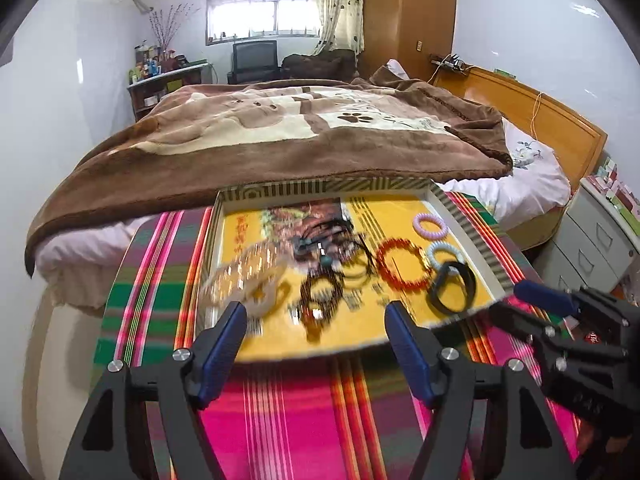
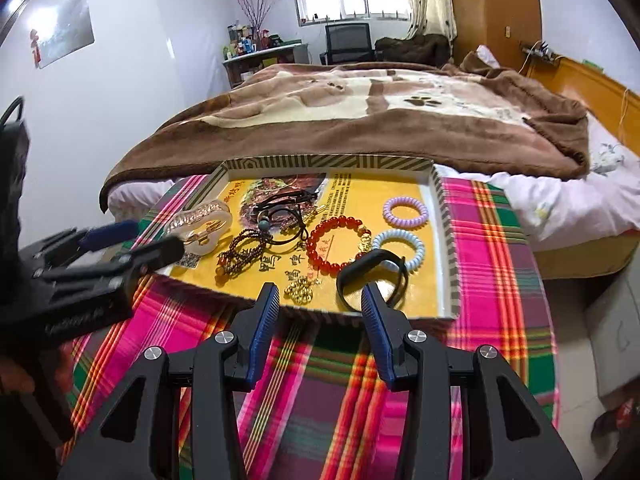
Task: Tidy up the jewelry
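Observation:
A shallow tray with a striped rim [image 2: 447, 224] and a yellow floor sits on a plaid tablecloth [image 2: 332, 376]. In it lie a red bead bracelet [image 2: 338, 248], a purple coil band [image 2: 405, 211], a pale blue coil band [image 2: 400, 250], a black wristband [image 2: 372, 280], a gold chain [image 2: 300, 292], dark bead strings [image 2: 242, 254], black cords [image 2: 286, 216] and a clear glass piece [image 2: 202, 222]. My right gripper [image 2: 320, 300] is open and empty over the tray's near edge. My left gripper [image 1: 314, 316] is open and empty over the tray's near left part; it also shows in the right wrist view [image 2: 136, 240].
A bed with a brown blanket [image 2: 360, 120] stands just behind the table. A white drawer unit [image 1: 592, 240] is at the right. A shelf with bottles [image 2: 256, 52] and a chair [image 2: 348, 44] stand by the far wall.

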